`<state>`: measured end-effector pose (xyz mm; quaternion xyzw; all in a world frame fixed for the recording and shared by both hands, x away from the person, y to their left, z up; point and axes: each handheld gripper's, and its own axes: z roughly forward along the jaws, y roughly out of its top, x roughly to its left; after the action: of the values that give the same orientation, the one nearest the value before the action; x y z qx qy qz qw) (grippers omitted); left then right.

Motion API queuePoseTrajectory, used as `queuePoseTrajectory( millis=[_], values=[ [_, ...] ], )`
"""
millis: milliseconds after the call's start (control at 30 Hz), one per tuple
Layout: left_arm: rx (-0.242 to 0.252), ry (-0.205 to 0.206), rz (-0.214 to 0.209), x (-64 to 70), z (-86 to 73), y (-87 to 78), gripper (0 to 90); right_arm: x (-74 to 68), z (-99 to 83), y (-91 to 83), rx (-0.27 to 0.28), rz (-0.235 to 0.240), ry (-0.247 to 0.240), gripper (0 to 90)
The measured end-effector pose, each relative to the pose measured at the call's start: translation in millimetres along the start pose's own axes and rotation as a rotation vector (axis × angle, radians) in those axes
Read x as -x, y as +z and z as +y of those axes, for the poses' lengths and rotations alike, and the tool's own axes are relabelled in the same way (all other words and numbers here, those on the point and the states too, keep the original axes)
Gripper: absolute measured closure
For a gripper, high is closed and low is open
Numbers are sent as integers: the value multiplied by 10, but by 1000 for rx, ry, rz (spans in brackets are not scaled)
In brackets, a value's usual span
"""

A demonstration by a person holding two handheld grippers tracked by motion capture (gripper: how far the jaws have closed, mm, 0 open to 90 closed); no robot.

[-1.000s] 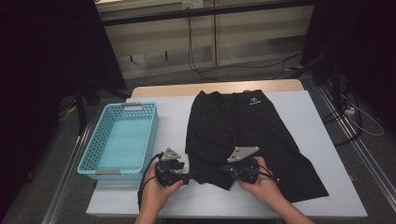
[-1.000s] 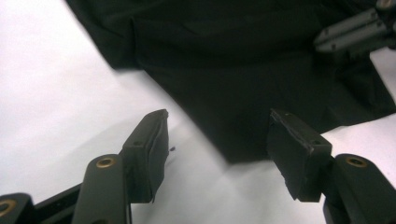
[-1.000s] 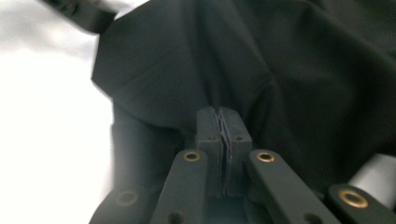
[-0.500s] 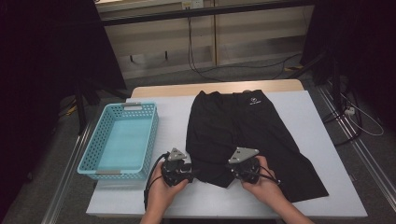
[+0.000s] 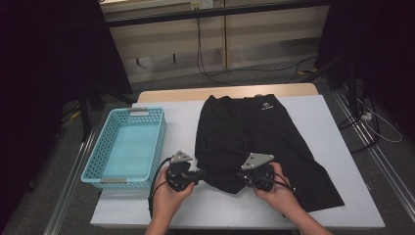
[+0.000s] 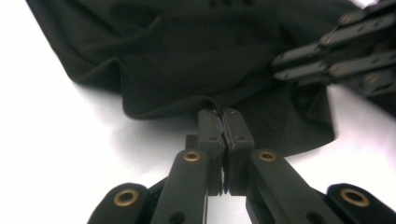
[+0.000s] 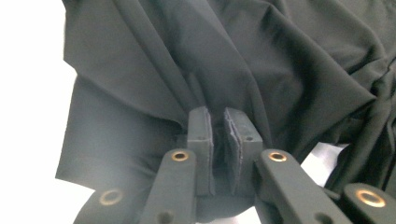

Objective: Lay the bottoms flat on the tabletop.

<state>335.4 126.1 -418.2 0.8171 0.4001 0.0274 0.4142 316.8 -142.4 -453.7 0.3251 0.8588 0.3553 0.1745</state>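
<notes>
Basket (image 5: pixel 105 159): pale blue, at table's left edge, nothing inside.
Left gripper (image 5: pixel 198 175): clenched on near hem of shorts (image 5: pixel 254 134).
Shorts: black, flat at table centre.
Right gripper (image 5: pixel 243 177): pinching bunched fabric beside it.
Table (image 5: pixel 323 122): white, bare right of shorts.

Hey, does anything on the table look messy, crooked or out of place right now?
Nothing is damaged or spilled. The black shorts lie at a slant, their near hem bunched where the left gripper and right gripper pinch it. The blue basket juts past the table's left edge.
</notes>
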Motion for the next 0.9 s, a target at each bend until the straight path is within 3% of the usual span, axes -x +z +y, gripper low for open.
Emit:
queuePoseTrajectory(
  millis=[133, 333, 500, 600, 667, 767, 900],
  values=[
    [1, -47, -1, -94, -14, -56, 881, -49, 25, -17, 8, 2, -11, 708],
    [9, -86, 27, -223, 1, -85, 880, -106, -20, -100, -5, -23, -36, 619],
    [-38, -82, 47, -283, -32, 14, 876, -64, -84, -252, 6, -59, -24, 579],
    [-42, -95, 48, -300, -44, 58, 875, -56, -105, -309, 16, -61, -16, 574],
    [-54, -79, 41, -297, -44, 72, 867, -80, -106, -329, 24, -43, -6, 574],
    [-37, -48, 43, -281, -38, 85, 793, -155, -97, -323, 25, -7, -14, 574],
    [-26, -11, 70, -270, -57, 129, 570, -272, -69, -254, 26, 55, -44, 562]
  ],
)
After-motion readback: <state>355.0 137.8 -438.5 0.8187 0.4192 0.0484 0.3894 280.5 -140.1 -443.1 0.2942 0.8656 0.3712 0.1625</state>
